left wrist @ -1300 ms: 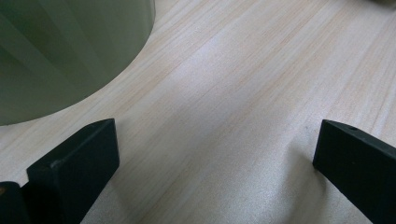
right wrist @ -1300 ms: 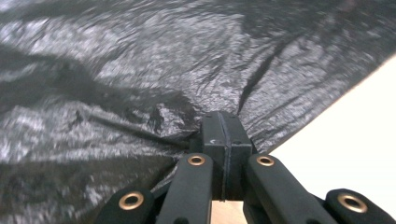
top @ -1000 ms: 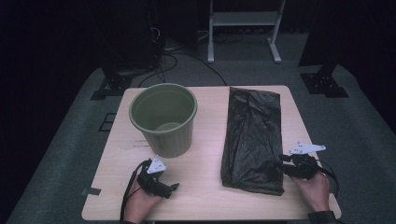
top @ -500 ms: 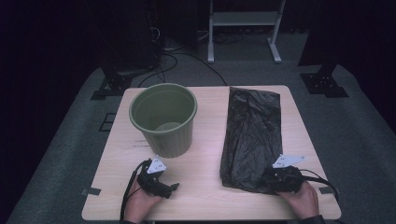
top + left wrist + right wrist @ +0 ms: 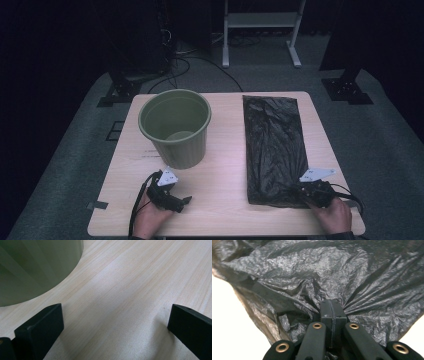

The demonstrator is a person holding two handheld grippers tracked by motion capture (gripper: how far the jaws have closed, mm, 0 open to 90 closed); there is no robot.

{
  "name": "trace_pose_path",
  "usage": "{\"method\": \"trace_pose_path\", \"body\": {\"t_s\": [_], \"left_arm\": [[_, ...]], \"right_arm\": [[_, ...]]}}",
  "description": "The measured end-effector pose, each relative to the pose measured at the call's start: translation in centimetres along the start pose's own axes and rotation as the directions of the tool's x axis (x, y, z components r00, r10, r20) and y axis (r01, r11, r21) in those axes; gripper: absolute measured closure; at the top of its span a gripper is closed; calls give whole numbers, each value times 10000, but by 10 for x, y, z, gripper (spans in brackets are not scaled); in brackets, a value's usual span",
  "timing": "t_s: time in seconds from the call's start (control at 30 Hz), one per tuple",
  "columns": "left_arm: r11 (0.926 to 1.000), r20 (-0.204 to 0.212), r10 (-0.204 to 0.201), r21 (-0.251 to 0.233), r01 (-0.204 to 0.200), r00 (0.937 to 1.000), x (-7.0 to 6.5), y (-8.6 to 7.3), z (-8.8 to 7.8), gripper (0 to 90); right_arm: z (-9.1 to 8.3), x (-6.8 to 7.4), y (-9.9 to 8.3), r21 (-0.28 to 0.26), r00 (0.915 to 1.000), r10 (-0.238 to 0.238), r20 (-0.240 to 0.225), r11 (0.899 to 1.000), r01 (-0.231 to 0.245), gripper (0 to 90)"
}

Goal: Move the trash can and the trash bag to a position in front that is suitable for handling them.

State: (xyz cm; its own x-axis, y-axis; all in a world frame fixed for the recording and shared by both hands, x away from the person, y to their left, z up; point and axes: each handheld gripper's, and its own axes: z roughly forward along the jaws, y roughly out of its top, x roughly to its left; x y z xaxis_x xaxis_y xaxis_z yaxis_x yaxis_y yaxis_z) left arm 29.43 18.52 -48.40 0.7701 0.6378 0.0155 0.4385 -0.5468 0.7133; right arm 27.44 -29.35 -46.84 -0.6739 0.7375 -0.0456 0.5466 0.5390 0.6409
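A black plastic bag (image 5: 274, 145) lies flat along the right half of the wooden table (image 5: 225, 165). My right gripper (image 5: 298, 192) is at the bag's near right corner. Its jaws have just been closing and now pinch a fold of the bag (image 5: 324, 272), with creases fanning out from the right gripper (image 5: 333, 306). A green bin (image 5: 175, 126) stands upright at the table's left. My left gripper (image 5: 184, 200) rests near the front edge in front of the bin. In its own view the left gripper (image 5: 115, 317) is open over bare wood, with the bin wall (image 5: 32, 267) at upper left.
Bare tabletop (image 5: 130, 277) lies between the bin and the bag. Behind the table are a white stand (image 5: 260, 30), cables and dark stand feet on grey carpet (image 5: 380, 140).
My right gripper has moved left onto the bag's near right corner and shut on it. The left gripper has stayed where it was.
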Motion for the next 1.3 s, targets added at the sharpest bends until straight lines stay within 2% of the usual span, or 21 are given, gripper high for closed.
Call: {"method": "trace_pose_path", "body": {"t_s": [0.07, 0.27, 0.37, 0.4, 0.5, 0.63, 0.67, 0.7, 0.77, 0.8, 0.83, 0.93, 1.0, 1.03, 1.07, 1.1, 1.13, 1.2, 1.23, 1.3], "left_arm": [[10000, -1, -1, 0, 1, 10000, 0, 0, 0, 0], [10000, -16, -14, 2, 14, 10000, 0, 0, 0, 0], [10000, -24, -22, 4, 22, 10000, 0, 0, 0, 0], [10000, -24, -26, 2, 26, 10000, 0, 0, 0, 0], [10000, -28, -31, 2, 31, 10000, 0, 0, 0, 0], [10000, -32, -34, 3, 34, 10000, 0, 0, 0, 0], [10000, -32, -34, 3, 34, 10000, 0, 0, 0, 0], [10000, -32, -33, 5, 33, 10000, 0, 0, 0, 0], [10000, -32, -33, 5, 33, 10000, 0, 0, 0, 0], [10000, -34, -35, 4, 35, 10000, 0, 0, 0, 0], [10000, -34, -36, 2, 36, 10000, 0, 0, 0, 0], [10000, -34, -35, 2, 35, 10000, 0, 0, 0, 0], [10000, -36, -38, 2, 38, 10000, 0, 0, 0, 0], [10000, -36, -38, 2, 38, 10000, 0, 0, 0, 0], [10000, -48, -42, 5, 42, 10000, 0, 0, 0, 0], [10000, -48, -42, 5, 42, 10000, 0, 0, 0, 0], [10000, -94, -79, 11, 80, 9999, 0, 0, 0, 0], [9999, -123, -118, 9, 118, 9999, 0, 0, 0, 0], [9999, -120, -110, 14, 110, 9999, 0, 0, 0, 0], [9999, -123, -105, 16, 105, 9999, 0, 0, 0, 0]], "right_arm": [[-4, -4, -6, -61, 9997, 248, -28, 9997, -248, 899], [-21, -18, -26, 161, 9946, 668, 793, 9975, -682, 898], [-26, -22, -32, 172, 9923, 792, 957, 9965, -812, 896], [-32, -23, -35, -21, 9906, 892, 1033, 9960, -895, 832], [-39, -22, -33, -456, 9901, 963, 1017, 9947, -920, 734], [-44, -18, -19, -1086, 9926, 953, 749, 9903, -869, 621], [-44, -18, -19, -1086, 9926, 953, 749, 9903, -869, 621], [-39, -17, -8, -1326, 9938, 832, 734, 9885, -729, 503], [-34, -19, 1, -1504, 9949, 783, 631, 9863, -680, 387], [-34, -19, 1, -1504, 9949, 783, 631, 9863, -680, 387], [-26, -22, 10, -1871, 9950, 891, 446, 9791, -793, 300], [-15, -26, 17, -2068, 9945, 1042, 90, 9732, -1001, 228], [-5, -28, 22, -1983, 9952, 977, 98, 9756, -938, 139], [-5, -28, 22, -1983, 9952, 977, 98, 9756, -938, 139], [6, -28, 24, -1829, 9954, 915, 294, 9795, -846, 101], [6, -28, 24, -1829, 9954, 915, 294, 9795, -846, 101], [16, -28, 25, -1738, 9960, 858, 235, 9815, -805, 81], [19, -27, 26, -1672, 9962, 819, 308, 9830, -756, 79], [26, -26, 25, -1546, 9962, 783, 381, 9854, -716, 64], [29, -28, 23, -1548, 9958, 889, 227, 9843, -843, 65]]}}
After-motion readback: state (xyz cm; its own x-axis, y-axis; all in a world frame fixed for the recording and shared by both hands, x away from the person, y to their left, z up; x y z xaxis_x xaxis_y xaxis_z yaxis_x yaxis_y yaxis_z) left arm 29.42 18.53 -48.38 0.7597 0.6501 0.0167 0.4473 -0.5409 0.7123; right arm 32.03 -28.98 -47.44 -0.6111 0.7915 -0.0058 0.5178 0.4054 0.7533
